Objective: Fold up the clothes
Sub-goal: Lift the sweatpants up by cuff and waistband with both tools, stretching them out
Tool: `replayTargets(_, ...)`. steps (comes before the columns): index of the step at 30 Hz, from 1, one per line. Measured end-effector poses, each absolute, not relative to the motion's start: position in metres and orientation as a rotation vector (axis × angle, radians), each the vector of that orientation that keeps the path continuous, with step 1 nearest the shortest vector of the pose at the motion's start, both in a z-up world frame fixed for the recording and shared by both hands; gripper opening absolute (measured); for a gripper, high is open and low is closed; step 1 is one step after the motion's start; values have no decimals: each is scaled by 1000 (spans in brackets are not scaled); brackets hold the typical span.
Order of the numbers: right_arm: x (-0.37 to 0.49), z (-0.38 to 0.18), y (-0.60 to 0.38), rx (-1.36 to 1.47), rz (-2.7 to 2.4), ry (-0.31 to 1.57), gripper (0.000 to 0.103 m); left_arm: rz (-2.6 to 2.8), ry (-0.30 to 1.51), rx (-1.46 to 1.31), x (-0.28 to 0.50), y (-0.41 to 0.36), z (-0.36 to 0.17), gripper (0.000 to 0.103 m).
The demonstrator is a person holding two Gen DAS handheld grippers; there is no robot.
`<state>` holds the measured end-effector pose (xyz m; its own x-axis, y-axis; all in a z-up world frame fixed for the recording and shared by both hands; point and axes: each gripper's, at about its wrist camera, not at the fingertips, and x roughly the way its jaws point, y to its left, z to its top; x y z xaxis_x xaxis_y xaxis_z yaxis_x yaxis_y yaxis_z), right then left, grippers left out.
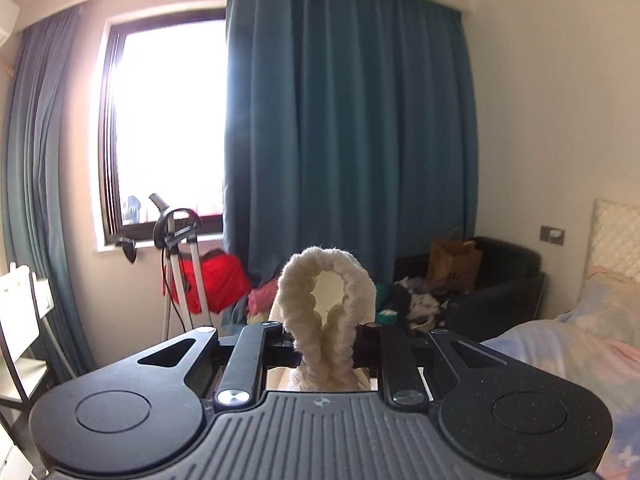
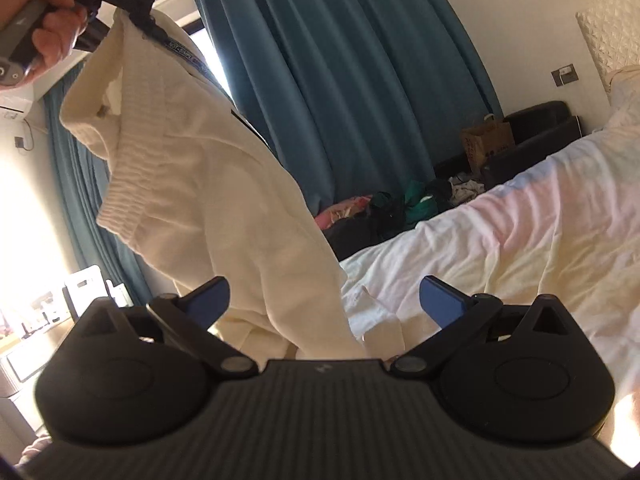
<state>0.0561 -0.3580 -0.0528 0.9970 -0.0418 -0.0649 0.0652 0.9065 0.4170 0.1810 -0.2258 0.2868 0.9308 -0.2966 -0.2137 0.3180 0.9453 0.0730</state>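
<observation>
Jaws on left gripper (image 1: 326,350) pinched tight on the cream sweater (image 1: 326,300), only a bunched loop showing | right wrist view: whole sweater dangling above the bed (image 2: 520,232), right gripper (image 2: 324,300) jaws wide, holding nothing, hand (image 2: 44,28) up top

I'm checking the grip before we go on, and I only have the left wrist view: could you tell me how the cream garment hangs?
Observer: The cream garment hangs from the left gripper, with its lower end on the bed.
Operator: Is the right gripper holding it too?
Observer: No, the right gripper is open, with nothing clamped.
Operator: Is the fabric near it?
Observer: Yes, it drapes down between the fingers.
</observation>
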Motion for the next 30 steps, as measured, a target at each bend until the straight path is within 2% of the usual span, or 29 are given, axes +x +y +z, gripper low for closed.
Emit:
replayTargets(6,2,-27,-356,494,144,-36,103,-310,163,67,117,-211,313,19)
replayTargets(13,-28,1,-334,591,373,-144,103,-291,186,75,67,-196,289,19)
replayTargets(18,-10,2,-321,538,365,-16,103,-300,215,76,58,-187,263,19)
replayTargets(22,4,-3,-313,431,257,127,86,-260,242,22,71,-164,249,19)
replayTargets(23,6,-3,-315,412,223,153,77,-246,247,8,76,-156,246,19)
replayTargets(24,5,-3,-317,405,188,165,71,-233,252,-5,80,-148,243,19)
replayTargets(30,8,-10,-322,389,129,186,66,-227,303,-76,91,-105,216,19)
